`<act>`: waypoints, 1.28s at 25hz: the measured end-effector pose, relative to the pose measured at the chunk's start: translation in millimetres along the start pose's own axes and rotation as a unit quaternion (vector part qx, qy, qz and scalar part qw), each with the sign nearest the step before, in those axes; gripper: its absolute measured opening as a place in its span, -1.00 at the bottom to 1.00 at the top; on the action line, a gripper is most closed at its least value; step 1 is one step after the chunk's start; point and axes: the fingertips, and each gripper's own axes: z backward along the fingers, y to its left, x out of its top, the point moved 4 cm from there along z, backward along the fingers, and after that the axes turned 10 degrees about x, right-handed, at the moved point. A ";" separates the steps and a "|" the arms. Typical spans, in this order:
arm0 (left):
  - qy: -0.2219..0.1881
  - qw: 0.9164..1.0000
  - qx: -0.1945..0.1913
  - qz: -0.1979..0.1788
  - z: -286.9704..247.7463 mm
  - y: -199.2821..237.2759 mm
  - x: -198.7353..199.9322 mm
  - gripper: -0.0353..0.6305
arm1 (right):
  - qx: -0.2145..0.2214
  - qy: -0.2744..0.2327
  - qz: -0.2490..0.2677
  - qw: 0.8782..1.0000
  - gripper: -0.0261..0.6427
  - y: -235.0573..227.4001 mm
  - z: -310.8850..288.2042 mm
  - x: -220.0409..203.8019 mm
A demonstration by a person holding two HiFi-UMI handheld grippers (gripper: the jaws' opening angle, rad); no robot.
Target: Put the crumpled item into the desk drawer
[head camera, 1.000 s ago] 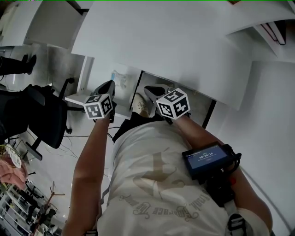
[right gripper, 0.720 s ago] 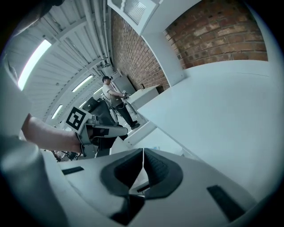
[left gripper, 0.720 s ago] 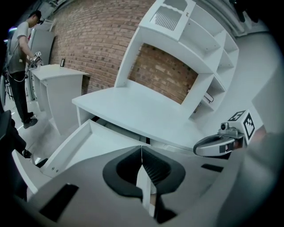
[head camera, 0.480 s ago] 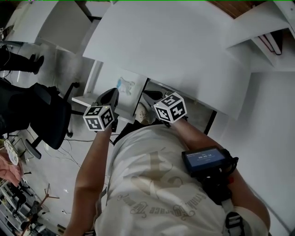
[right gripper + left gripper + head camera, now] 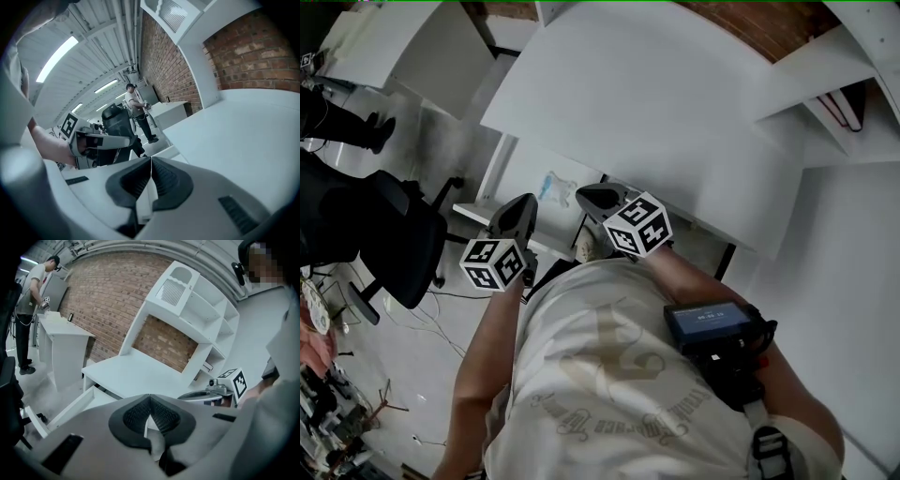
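Crumpled item (image 5: 558, 187) lies in the open drawer (image 5: 473, 210), frame centre. Left gripper (image 5: 523, 200) and right gripper (image 5: 589, 195) are empty, jaws pressed together. Placement appears done; the drawer is not yet shut.

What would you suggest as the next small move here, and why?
Probably bring the left gripper to the front of the open drawer and push it shut. The crumpled item already seems to lie inside it, and both the left gripper and the right gripper are shut and empty, so nothing is left to carry.
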 end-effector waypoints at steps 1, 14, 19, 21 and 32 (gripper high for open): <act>-0.006 1.000 0.001 -0.003 3.5 -0.1 2.5 -0.83 | 0.002 -0.002 0.005 1.000 -0.85 0.8 -1.0 4.3; -0.038 0.999 0.021 -0.015 39.2 -7.6 -3.9 -0.83 | 0.019 -0.011 0.058 0.998 -0.85 6.4 11.8 26.2; -0.039 0.999 0.028 -0.024 45.6 -9.2 -12.9 -0.83 | 0.022 -0.007 0.066 0.998 -0.85 8.3 10.4 22.6; -0.040 0.998 0.031 -0.026 47.5 -9.2 -14.9 -0.83 | 0.025 -0.005 0.067 0.997 -0.85 10.3 8.8 21.3; -0.047 0.998 0.045 -0.021 48.6 -11.6 -16.6 -0.83 | 0.033 0.013 0.076 0.997 -0.85 10.1 9.6 14.0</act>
